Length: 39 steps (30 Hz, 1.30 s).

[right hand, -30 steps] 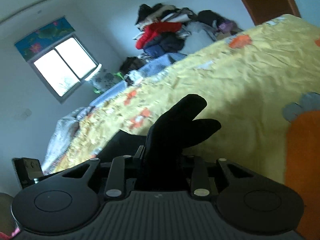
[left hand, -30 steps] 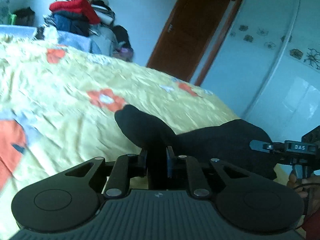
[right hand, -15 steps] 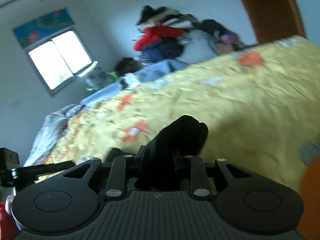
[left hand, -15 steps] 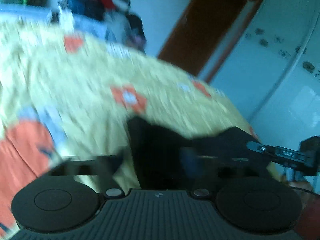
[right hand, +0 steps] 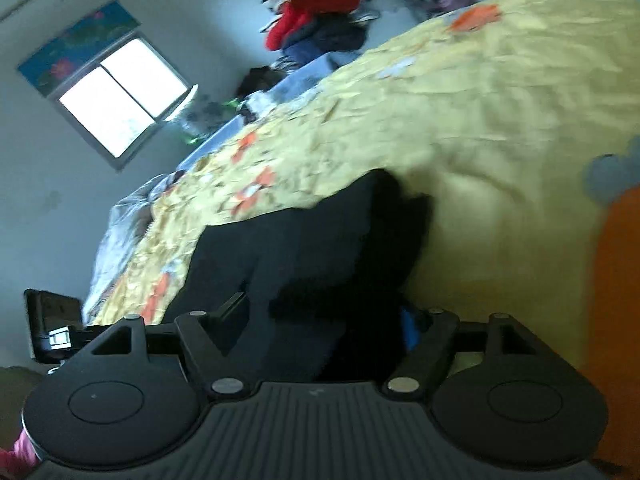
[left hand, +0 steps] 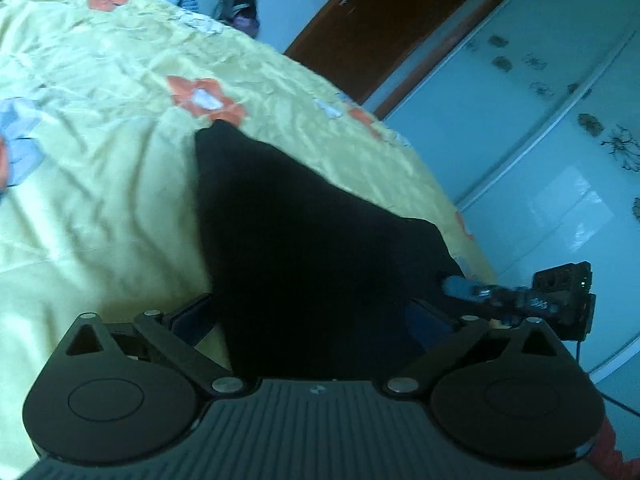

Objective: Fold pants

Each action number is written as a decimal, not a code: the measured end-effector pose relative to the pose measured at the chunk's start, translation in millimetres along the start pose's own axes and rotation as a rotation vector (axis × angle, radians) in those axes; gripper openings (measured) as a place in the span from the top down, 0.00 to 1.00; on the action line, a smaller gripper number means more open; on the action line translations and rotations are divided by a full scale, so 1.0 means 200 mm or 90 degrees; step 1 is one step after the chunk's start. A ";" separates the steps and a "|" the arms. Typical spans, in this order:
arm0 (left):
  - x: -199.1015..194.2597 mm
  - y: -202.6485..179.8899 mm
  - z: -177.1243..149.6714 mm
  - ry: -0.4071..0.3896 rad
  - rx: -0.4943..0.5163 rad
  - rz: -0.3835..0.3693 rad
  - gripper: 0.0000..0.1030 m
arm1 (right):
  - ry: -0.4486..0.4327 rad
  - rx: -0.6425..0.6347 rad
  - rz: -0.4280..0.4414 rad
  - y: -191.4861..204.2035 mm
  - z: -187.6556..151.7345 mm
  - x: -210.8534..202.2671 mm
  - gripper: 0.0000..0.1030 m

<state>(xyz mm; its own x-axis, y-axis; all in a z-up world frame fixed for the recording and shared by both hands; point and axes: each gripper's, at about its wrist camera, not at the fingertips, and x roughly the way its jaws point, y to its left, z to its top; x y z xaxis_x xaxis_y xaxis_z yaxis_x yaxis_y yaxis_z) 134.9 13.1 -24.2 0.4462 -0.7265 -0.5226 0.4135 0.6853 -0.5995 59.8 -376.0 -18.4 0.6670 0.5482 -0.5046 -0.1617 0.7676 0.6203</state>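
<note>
- Black pants [left hand: 304,240] lying on the yellow flowered bedspread [left hand: 100,168], close to the bed's near edge, just ahead of both tools
- Looks like one fold already laid: dark cloth sitting as a compact slab with a fairly straight far edge in the right wrist view, pants [right hand: 304,256], not strung out leg-long
- Left gripper [left hand: 312,316] with jaws spread wide and opening, cloth lying between the fingers but not pinched, blue pads standing clear on either side
- Right gripper [right hand: 324,320] partway apart and opening too, pants between the fingers, nothing pressing on the fabric as far as visible
- So probably the letting-go bit right after setting a fold down
- Not tidy yet though: a lumpy doubled-up bit of fabric poking out at the far right corner in the right wrist view, and in the left wrist view the shape tapering to a point at the far end rather than a neat rectangle
- Can't tell how many layers in there, way too dark to read seams or the waistband
- Likely left: smoothing that bunched corner, maybe one more fold to get a smaller packet
- Pile of clothes [right hand: 320,20] heaped at the far side of the bed, plus wardrobe doors [left hand: 540,140] off to the side, neither in play
</note>
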 end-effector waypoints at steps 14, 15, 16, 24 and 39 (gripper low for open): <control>-0.26 -0.22 0.13 -0.138 0.155 0.128 0.84 | -0.099 -0.097 0.058 0.40 0.16 -0.04 0.72; -0.29 -0.21 0.17 -0.156 0.161 0.139 0.84 | -0.108 -0.100 0.067 0.42 0.19 -0.02 0.72; -0.32 -0.21 0.19 -0.167 0.166 0.148 0.83 | -0.115 -0.098 0.075 0.44 0.22 0.00 0.72; -0.20 0.07 0.30 -0.083 0.111 0.368 0.30 | -0.032 -0.107 -0.178 0.36 0.28 0.37 0.55; 0.14 -0.10 0.19 -0.027 0.142 0.257 0.02 | -0.022 -0.290 -0.208 0.51 0.11 0.50 0.56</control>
<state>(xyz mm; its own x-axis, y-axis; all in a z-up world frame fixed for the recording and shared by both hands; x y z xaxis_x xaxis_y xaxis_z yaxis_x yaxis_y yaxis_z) 169.3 -18.7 -2.8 0.6365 -0.3994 -0.6598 0.3583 0.9107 -0.2055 126.1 -249.1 7.5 0.7576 0.2519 -0.6022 -0.2352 0.9659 0.1082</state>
